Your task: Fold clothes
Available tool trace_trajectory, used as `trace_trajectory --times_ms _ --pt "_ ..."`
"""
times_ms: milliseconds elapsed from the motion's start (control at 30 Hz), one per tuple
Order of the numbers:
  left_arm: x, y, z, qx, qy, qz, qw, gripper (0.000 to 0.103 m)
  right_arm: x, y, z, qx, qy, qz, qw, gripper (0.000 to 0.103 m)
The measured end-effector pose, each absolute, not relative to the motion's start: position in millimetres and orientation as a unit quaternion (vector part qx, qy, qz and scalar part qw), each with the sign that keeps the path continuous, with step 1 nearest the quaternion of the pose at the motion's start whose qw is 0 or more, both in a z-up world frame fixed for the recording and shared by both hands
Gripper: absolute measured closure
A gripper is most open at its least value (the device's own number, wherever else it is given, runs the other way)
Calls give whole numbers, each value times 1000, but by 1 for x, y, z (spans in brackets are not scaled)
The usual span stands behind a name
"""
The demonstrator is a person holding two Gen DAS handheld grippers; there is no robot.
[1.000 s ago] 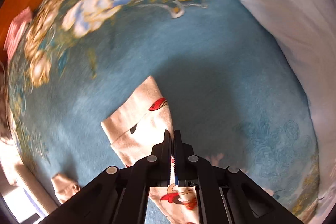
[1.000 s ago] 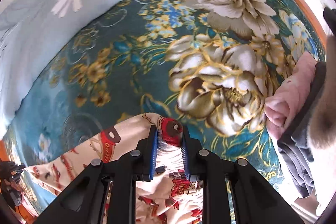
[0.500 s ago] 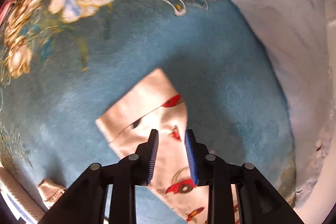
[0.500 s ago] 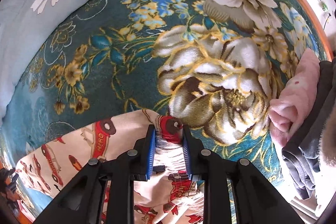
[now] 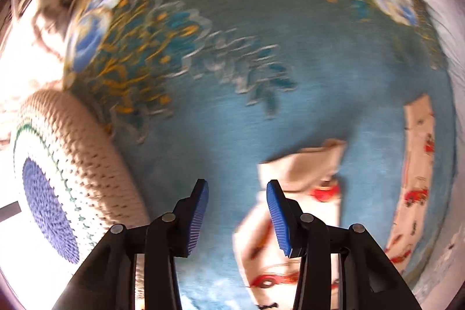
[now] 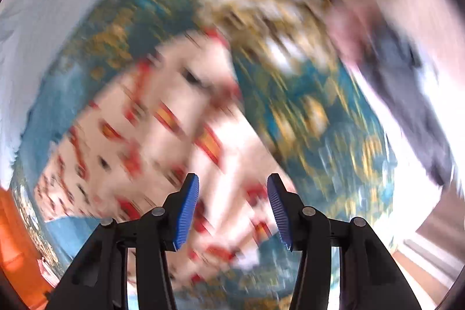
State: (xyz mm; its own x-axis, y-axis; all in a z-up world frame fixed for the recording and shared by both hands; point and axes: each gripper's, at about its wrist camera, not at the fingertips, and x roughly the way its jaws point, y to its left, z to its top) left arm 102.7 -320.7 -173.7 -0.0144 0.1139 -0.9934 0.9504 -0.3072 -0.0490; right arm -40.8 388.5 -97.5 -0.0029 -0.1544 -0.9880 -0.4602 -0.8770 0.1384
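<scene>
Garment point(image 6: 162, 135): cream with red cars, lying crumpled on the blanket point(image 5: 221, 135), near its pale-sheet edge. We hold the left gripper point(image 5: 237, 215) spread wide, empty, over bare blanket beside the cloth; the right gripper point(image 6: 232, 211) likewise released above it. Knitted cushion point(image 5: 75, 164) at the blanket's edge.

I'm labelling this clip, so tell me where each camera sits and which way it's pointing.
Left wrist: sits on the left gripper, facing down its open blue fingers at the blue floral blanket, a crocheted cushion and the car-print garment.
Right wrist: sits on the right gripper, open, over the same garment; heavily blurred.
Shared: garment and blanket.
</scene>
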Motion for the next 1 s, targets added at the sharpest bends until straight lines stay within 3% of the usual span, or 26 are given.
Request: trace_trajectory --times_ms 100,300,567,600,633,700,1000 --pt "111 -320 -195 591 475 -539 367 57 4 408 -125 -707 298 622 154 53" --pt "108 -303 -215 612 449 -555 342 56 47 428 -156 -665 440 572 192 53" --pt "120 -300 -217 585 496 -570 296 54 30 427 -169 -620 474 590 208 53" --pt "123 -299 -218 578 507 -569 292 54 27 426 -170 -620 474 589 211 60" --pt "126 -299 -220 571 519 -567 288 54 23 423 -170 -622 470 589 213 78" --pt "132 -298 -223 557 542 -563 281 53 15 414 -167 -635 452 593 201 97" --pt "153 -292 -239 487 645 -533 251 50 25 440 -134 -620 405 618 264 103"
